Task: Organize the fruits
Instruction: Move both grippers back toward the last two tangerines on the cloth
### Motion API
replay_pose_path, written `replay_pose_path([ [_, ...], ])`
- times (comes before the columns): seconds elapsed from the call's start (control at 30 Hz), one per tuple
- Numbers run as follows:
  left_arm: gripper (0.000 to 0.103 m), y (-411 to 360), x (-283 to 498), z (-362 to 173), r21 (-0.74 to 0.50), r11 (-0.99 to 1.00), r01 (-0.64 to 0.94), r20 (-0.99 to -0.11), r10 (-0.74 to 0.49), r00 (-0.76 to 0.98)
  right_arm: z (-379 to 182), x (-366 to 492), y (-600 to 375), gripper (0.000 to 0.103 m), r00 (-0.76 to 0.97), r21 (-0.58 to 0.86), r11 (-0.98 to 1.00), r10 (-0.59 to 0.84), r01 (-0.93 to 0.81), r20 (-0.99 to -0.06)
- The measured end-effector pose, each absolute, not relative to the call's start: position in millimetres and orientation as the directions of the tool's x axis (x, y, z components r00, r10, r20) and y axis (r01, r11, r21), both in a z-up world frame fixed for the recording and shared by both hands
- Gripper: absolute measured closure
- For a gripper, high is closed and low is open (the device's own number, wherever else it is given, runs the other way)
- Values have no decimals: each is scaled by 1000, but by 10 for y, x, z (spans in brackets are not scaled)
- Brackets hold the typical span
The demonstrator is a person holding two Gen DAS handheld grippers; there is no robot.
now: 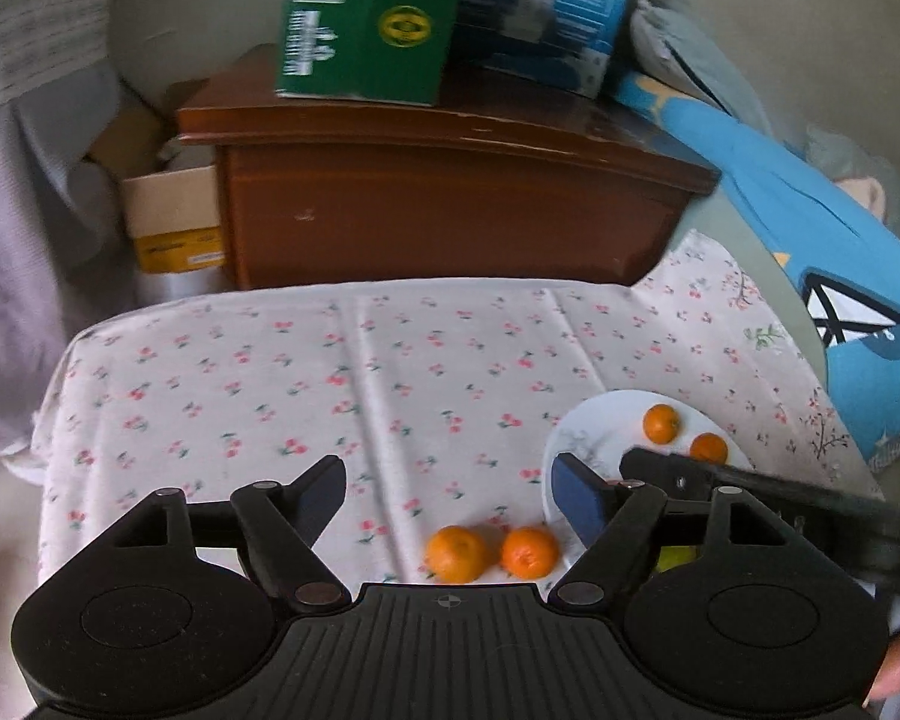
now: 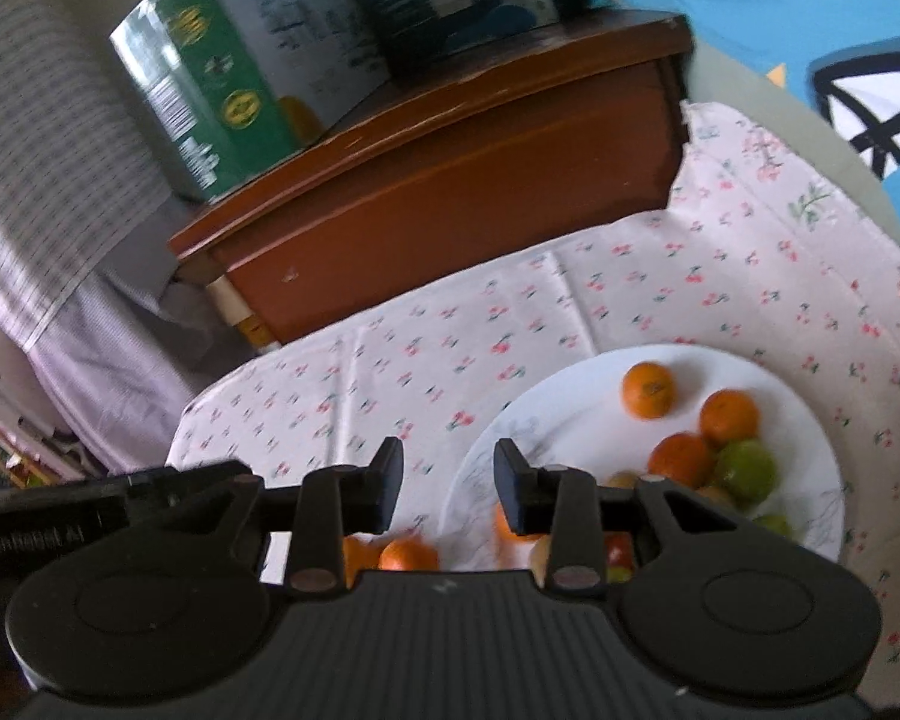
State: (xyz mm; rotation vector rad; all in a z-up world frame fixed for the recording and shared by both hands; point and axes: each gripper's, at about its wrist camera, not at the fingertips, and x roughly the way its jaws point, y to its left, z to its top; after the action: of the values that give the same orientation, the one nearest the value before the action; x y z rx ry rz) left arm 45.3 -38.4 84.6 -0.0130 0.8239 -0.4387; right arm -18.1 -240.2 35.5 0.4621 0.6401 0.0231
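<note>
Two oranges (image 1: 457, 553) (image 1: 529, 552) lie side by side on the cherry-print cloth, just left of a white plate (image 1: 594, 426). My left gripper (image 1: 450, 492) is open and empty, hovering above and just behind them. The plate (image 2: 582, 420) holds several oranges (image 2: 649, 389) and green fruits (image 2: 745, 469). My right gripper (image 2: 448, 483) is open and empty over the plate's left rim; it also shows in the left wrist view (image 1: 750, 492). The loose oranges show partly under it (image 2: 408, 555).
A brown wooden cabinet (image 1: 438, 210) stands behind the table with a green box (image 1: 366, 18) and a blue box (image 1: 546, 6) on top. A blue cushion (image 1: 840, 276) lies at the right. A cardboard box (image 1: 174, 222) sits at the left.
</note>
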Motion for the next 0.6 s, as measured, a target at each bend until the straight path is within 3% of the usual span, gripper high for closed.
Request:
replay_pose_path([
  [0.6, 26, -17, 340, 739, -147, 941, 306, -743, -309, 593, 96, -271, -1877, 68, 747, 280, 960, 195, -12, -636],
])
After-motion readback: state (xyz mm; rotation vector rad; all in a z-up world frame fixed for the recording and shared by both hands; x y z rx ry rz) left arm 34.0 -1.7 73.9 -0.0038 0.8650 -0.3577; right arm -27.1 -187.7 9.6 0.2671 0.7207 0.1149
